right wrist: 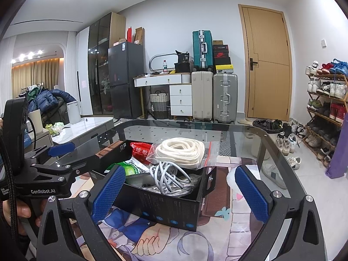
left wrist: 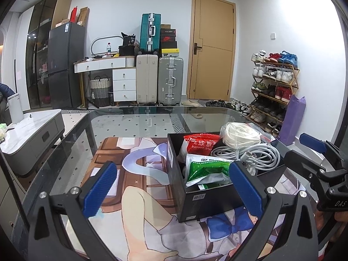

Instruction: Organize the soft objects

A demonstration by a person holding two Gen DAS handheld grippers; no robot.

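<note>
A black open box [left wrist: 202,198] stands on the printed mat on the glass table; it also shows in the right wrist view [right wrist: 171,208]. It holds a red packet [left wrist: 201,144], a green and white packet [left wrist: 206,169], a coiled grey cable [left wrist: 252,154] and a clear bag of white rope [left wrist: 241,136]. The rope bag [right wrist: 182,152] rests on top at the box's far side. My left gripper [left wrist: 174,193] is open and empty, near the box's front left corner. My right gripper [right wrist: 180,192] is open and empty, near the box's front.
The printed mat [left wrist: 139,174] covers the near part of the glass table [left wrist: 139,119]. A low marble-topped cabinet [left wrist: 32,130] stands to the left. Suitcases [left wrist: 159,80], drawers, a fridge and a shoe rack [left wrist: 274,87] line the far wall.
</note>
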